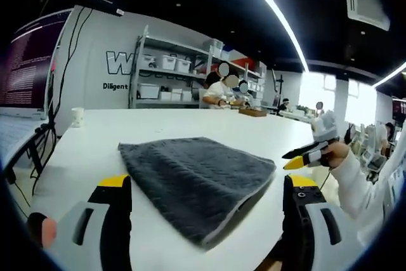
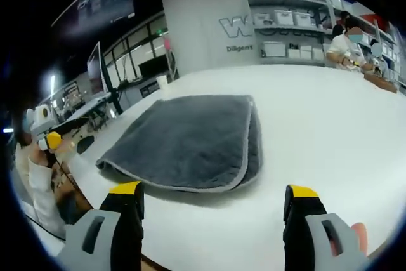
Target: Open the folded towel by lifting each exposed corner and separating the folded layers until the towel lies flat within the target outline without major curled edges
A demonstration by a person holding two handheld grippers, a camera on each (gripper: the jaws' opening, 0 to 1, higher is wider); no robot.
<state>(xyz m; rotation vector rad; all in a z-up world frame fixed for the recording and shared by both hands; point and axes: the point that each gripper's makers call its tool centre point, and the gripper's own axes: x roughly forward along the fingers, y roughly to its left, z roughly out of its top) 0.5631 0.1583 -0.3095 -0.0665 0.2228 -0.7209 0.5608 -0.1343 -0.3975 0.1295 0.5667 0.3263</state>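
A dark grey towel [image 1: 196,179] lies folded on the white table [image 1: 95,144], its layered, pale-trimmed edge toward me in the left gripper view. My left gripper [image 1: 208,185] is open just short of that edge, its yellow-tipped jaws standing either side of the towel's width. My right gripper [image 1: 303,155], held by a hand in a white sleeve, hovers off the towel's right corner. In the right gripper view the towel [image 2: 190,134] shows its stacked layers along the right side; the right gripper [image 2: 214,191] is open in front of it. The left gripper [image 2: 54,139] shows at the far left.
A paper cup [image 1: 77,117] stands at the table's far left; cables [image 1: 44,138] and a monitor [image 1: 25,61] hang beside that edge. Shelves with bins [image 1: 165,74] and seated people [image 1: 222,90] are beyond the table. White table [image 2: 330,125] stretches right of the towel.
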